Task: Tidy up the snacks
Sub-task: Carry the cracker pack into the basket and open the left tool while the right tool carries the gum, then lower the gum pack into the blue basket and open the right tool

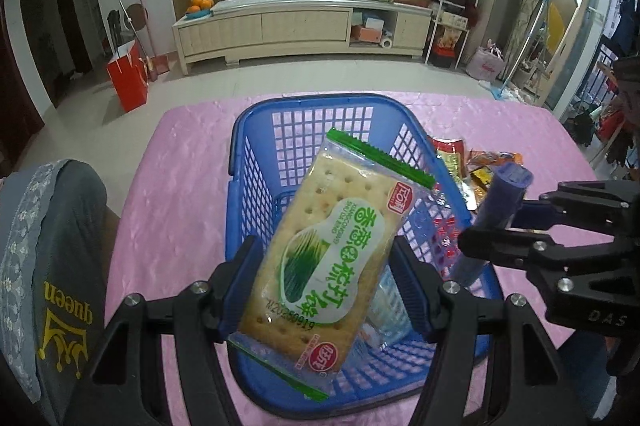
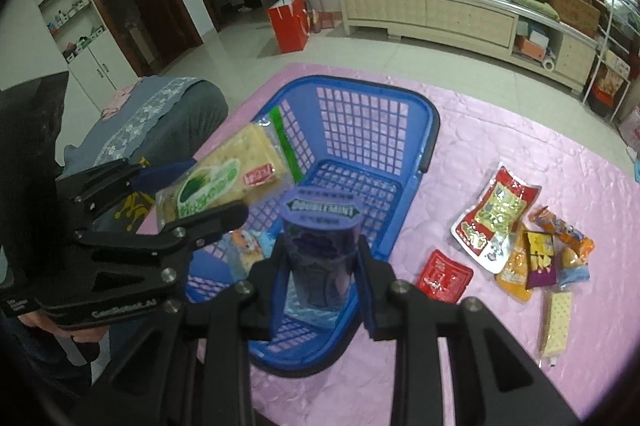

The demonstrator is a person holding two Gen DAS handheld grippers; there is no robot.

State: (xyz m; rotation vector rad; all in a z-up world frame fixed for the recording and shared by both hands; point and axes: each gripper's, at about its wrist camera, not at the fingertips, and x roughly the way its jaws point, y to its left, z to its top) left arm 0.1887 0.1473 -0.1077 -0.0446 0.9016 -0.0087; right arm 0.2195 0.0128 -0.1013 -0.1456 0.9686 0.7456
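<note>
- The left gripper [image 1: 326, 280] clamps the cracker packet [image 1: 320, 258] by its long edges, above the blue basket [image 1: 256, 129]
- The right gripper [image 2: 320, 272] pinches the purple gum canister [image 2: 320, 246] by its sides, also over the basket
- Crackers look light and brittle inside slick film, so a gentle edge grip suits them
- The canister seems rigid and smooth, and may slip
</note>
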